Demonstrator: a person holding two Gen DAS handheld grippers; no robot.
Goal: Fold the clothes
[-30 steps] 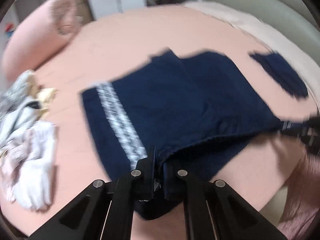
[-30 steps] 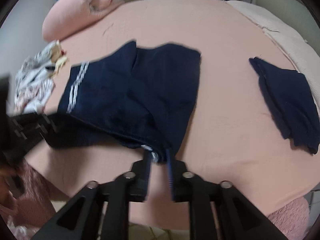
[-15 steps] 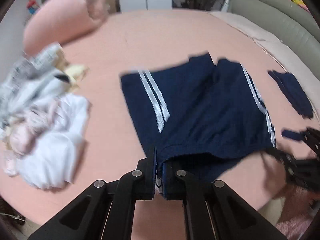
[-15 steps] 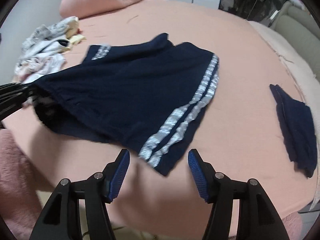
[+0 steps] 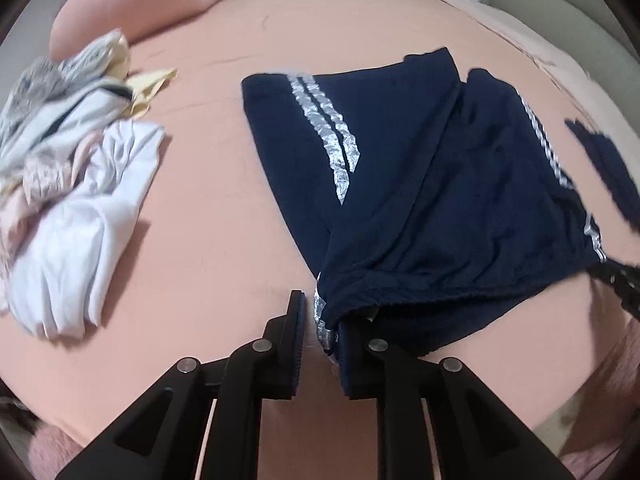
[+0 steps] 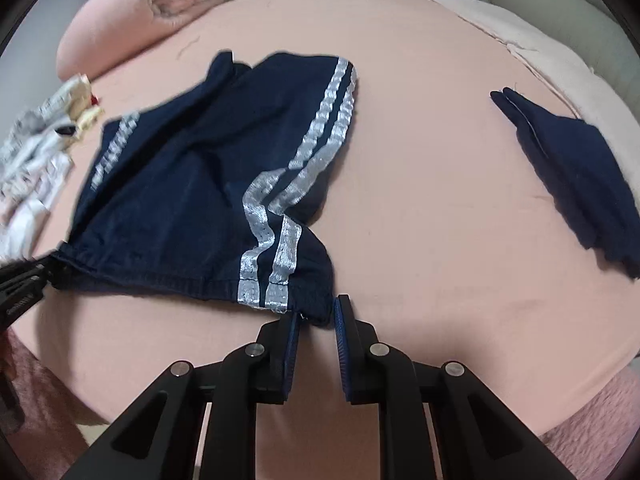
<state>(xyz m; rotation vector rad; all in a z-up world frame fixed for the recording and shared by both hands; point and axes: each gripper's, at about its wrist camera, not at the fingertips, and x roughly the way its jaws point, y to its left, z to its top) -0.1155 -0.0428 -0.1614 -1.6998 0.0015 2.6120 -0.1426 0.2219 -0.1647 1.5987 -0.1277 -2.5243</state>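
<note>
Navy shorts with silver side stripes (image 5: 420, 184) lie spread on the pink bed, waistband toward me. They also show in the right wrist view (image 6: 208, 184). My left gripper (image 5: 322, 328) has its jaws parted, with the waistband's left corner lying between them. My right gripper (image 6: 318, 320) is partly open at the waistband's right corner, which sits just between its fingertips. The right gripper shows at the right edge of the left wrist view (image 5: 620, 284), and the left gripper at the left edge of the right wrist view (image 6: 20, 288).
A pile of unfolded light clothes (image 5: 68, 184) lies on the left of the bed (image 5: 240, 32). A folded navy garment (image 6: 576, 184) lies on the right. A pink pillow (image 6: 132, 12) sits at the back left. The bed's front edge is close under both grippers.
The shorts were pulled flat and laid out with both stripes up. The left gripper's jaws have parted from their shut grip. The right gripper, open wide half a second ago, has narrowed at the waistband corner.
</note>
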